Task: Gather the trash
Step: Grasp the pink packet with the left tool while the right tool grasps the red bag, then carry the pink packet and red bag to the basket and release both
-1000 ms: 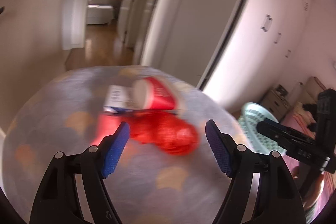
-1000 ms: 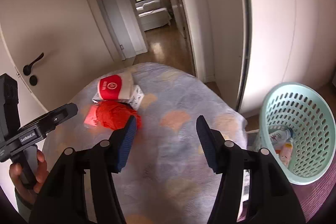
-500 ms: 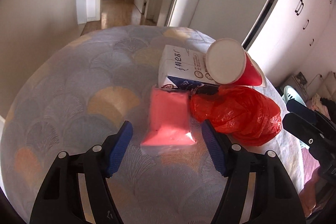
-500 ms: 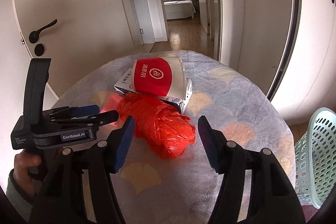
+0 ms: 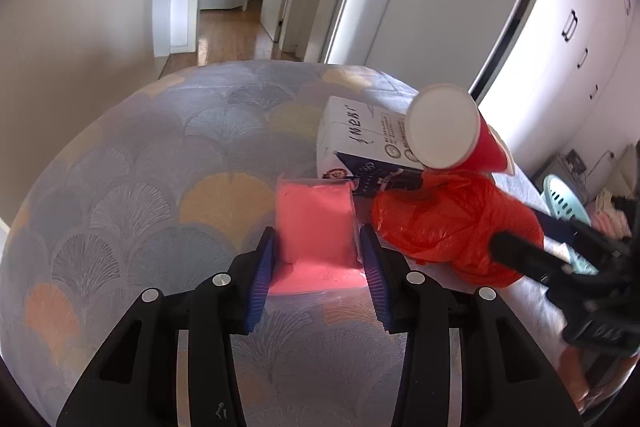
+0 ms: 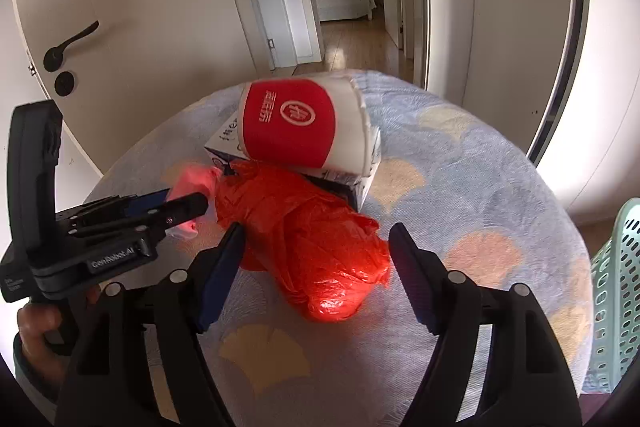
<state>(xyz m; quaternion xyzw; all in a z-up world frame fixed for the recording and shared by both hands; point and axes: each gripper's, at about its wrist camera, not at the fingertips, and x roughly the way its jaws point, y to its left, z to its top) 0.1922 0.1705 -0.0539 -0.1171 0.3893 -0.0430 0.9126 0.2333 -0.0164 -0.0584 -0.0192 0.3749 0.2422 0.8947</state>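
Note:
A pink packet [image 5: 316, 215] lies on the round table's patterned cloth [image 5: 140, 187], and my left gripper [image 5: 318, 239] is shut on its near end, blue pads pressed to both sides. To its right sits a crumpled red plastic bag [image 6: 320, 247]. My right gripper [image 6: 316, 231] straddles the bag with its jaws opening, pads clear of the plastic. Behind the bag a white and navy carton [image 5: 360, 143] lies flat, with a red and white paper cup [image 6: 304, 125] on its side on top. In the right wrist view the left gripper [image 6: 188, 201] holds the pink packet [image 6: 192, 179].
A pale green perforated basket [image 6: 616, 287] stands on the floor past the table's right edge. A door with a black handle [image 6: 72, 43] is close on the left, white wardrobes on the right, a hallway behind. A person's hand [image 6: 36, 327] grips the left tool.
My left gripper dropped toward the table and shut on the pink packet. The right gripper came in lower over the red bag and its jaws spread wider.

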